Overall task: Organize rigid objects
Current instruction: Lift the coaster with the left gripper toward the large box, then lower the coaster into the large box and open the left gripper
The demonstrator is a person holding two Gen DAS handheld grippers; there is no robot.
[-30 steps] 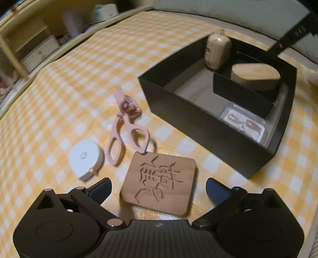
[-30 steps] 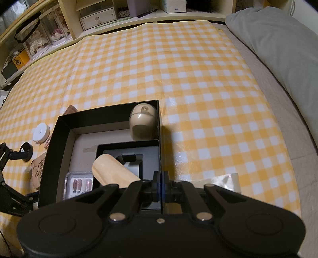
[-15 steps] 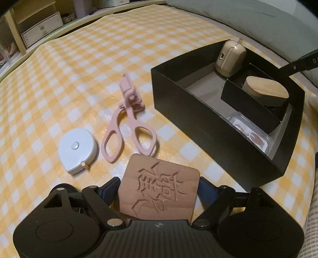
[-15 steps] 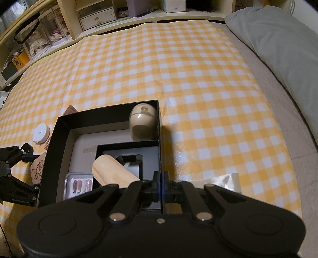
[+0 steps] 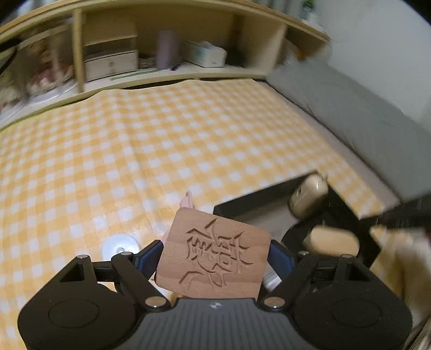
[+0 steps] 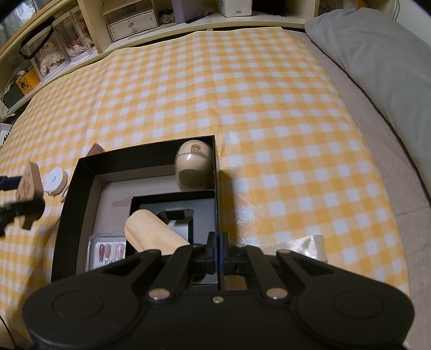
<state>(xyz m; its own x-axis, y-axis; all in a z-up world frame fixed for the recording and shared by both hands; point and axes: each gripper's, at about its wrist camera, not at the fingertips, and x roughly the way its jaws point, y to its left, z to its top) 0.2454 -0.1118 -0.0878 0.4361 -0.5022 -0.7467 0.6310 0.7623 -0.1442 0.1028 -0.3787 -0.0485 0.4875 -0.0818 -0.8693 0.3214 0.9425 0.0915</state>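
My left gripper point(image 5: 215, 255) is shut on a carved wooden tile point(image 5: 214, 250) and holds it lifted above the cloth, left of the black box point(image 6: 80, 172). The tile shows edge-on in the right wrist view point(image 6: 29, 180). My right gripper point(image 6: 218, 250) is shut on the right wall of the box. In the box lie a beige egg-shaped device point(image 6: 194, 169), a wooden oval piece point(image 6: 153, 231), a clear nail case point(image 6: 107, 251) and a smaller black inner box point(image 6: 172, 200).
A white round tape measure point(image 6: 56, 179) and pink scissors point(image 5: 187, 200), mostly hidden by the tile, lie on the yellow checked cloth point(image 6: 242, 94) left of the box. A grey pillow point(image 6: 377, 53) lies at right. Shelves point(image 6: 134, 18) stand behind.
My left gripper closed on the wooden tile, lifted it off the cloth and tilted up, so the shelves came into view. The right gripper has not moved.
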